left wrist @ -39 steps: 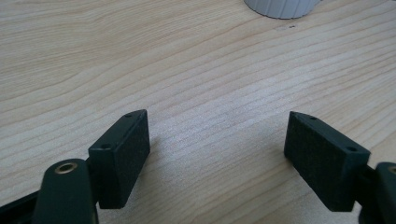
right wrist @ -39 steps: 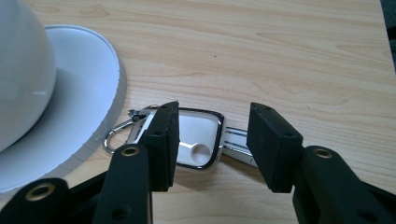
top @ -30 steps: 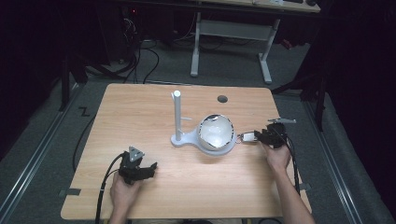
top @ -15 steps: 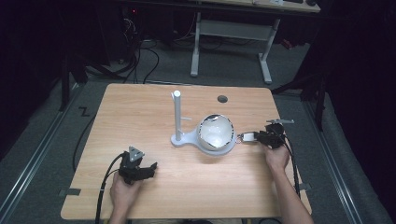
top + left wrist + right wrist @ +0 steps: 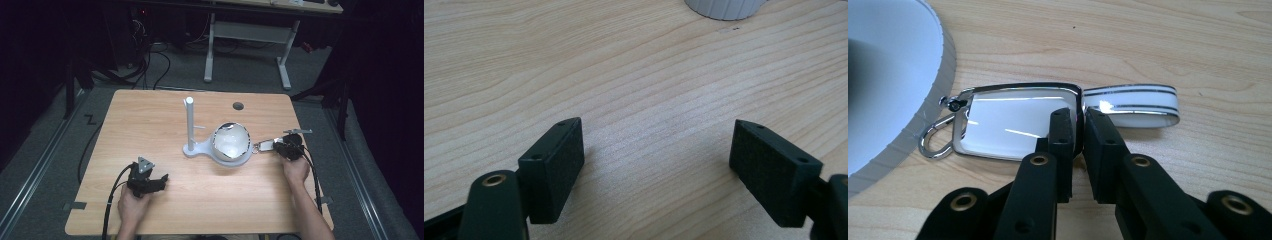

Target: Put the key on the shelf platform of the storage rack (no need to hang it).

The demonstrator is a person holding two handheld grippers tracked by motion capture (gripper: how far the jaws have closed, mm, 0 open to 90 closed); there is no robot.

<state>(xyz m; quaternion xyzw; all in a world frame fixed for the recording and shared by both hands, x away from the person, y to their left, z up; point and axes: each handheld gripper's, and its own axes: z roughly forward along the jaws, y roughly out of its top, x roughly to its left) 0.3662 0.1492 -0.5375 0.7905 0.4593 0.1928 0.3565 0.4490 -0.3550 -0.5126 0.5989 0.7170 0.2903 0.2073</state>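
Chrome-edged key fob pinched by level right tool.

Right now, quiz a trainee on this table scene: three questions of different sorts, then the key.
1. True or false: the right hand-held gripper is closed on the chrome-framed key fob.
2. What stands between the left hand-held gripper's jaws? A) the fob B) bare wooden table C) a cable
3. Which white thing lies just beyond the fob's clasp?

Key:
1. True; the jaws have just been closing and pinch its rim.
2. B
3. The round white dish on the stand with the upright post.
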